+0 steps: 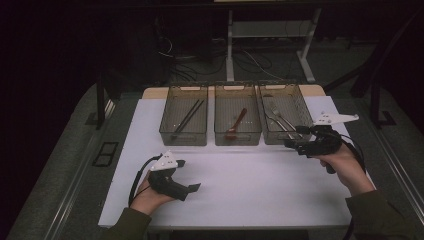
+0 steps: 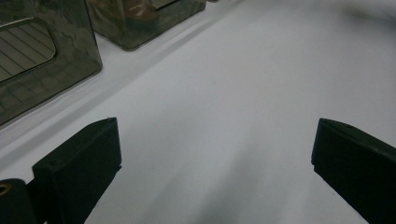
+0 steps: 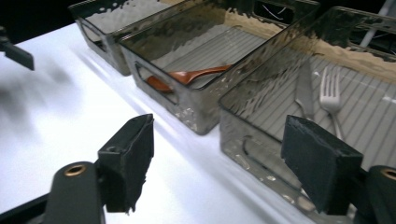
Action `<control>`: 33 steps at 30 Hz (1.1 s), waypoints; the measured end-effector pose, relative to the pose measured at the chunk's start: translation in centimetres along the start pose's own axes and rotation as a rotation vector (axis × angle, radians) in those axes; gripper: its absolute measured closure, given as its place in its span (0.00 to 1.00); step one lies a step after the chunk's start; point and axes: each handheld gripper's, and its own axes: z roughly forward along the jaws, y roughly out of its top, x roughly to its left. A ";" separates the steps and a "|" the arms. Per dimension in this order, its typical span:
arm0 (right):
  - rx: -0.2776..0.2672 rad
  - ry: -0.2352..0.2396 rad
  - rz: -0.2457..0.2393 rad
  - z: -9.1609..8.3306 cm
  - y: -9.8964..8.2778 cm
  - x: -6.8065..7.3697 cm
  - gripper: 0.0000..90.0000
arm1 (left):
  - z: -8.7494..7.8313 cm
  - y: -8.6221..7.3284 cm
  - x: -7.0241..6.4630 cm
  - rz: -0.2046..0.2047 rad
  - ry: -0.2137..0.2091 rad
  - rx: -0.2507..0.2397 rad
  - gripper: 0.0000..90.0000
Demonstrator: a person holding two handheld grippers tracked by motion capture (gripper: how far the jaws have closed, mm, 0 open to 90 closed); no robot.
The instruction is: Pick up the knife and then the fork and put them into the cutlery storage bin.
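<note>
The right gripper hovers at the near corner of the right-hand smoky translucent plastic bin, its 2 black jaws spread apart with nothing between them; that bin's near wall sits partly in the gap. Just beyond the right jaw, on the bin's ribbed floor, lie a silver metal fork and, beside it, a silver metal knife. Past the left jaw, in the middle smoky bin, rests a reddish-brown wooden spoon. The far bin holds a pair of dark chopsticks.

The left gripper rests low over the white table sheet, jaws released wide and empty, with only bare sheet ahead of them and 2 bins off beyond its left jaw.

My guess is the cutlery has been sorted, 1 kind per bin. What could go wrong: the right jaw stands so close to the bin wall that a careless move would catch the rim and shove or tip the light bin, rattling the fork and knife out of line. A trailing cable could also drag across the sheet.

No brand, label or writing can be read anywhere.
</note>
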 end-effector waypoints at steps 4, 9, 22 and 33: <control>-0.020 0.014 -0.001 -0.1 -1.0 0.7 0.26 | -0.1 -0.1 0.1 0.002 -0.003 -0.010 0.01; -0.013 0.033 -0.001 -0.1 -2.6 1.6 0.25 | -0.2 -0.1 0.3 -0.006 -0.003 -0.017 0.01; -0.020 0.063 0.020 -0.1 -6.4 3.4 0.20 | -0.3 -0.1 0.2 -0.011 -0.008 -0.031 0.01; -0.016 0.053 0.028 -0.6 -8.1 4.1 0.16 | -0.3 -0.2 0.1 -0.004 -0.017 -0.028 0.01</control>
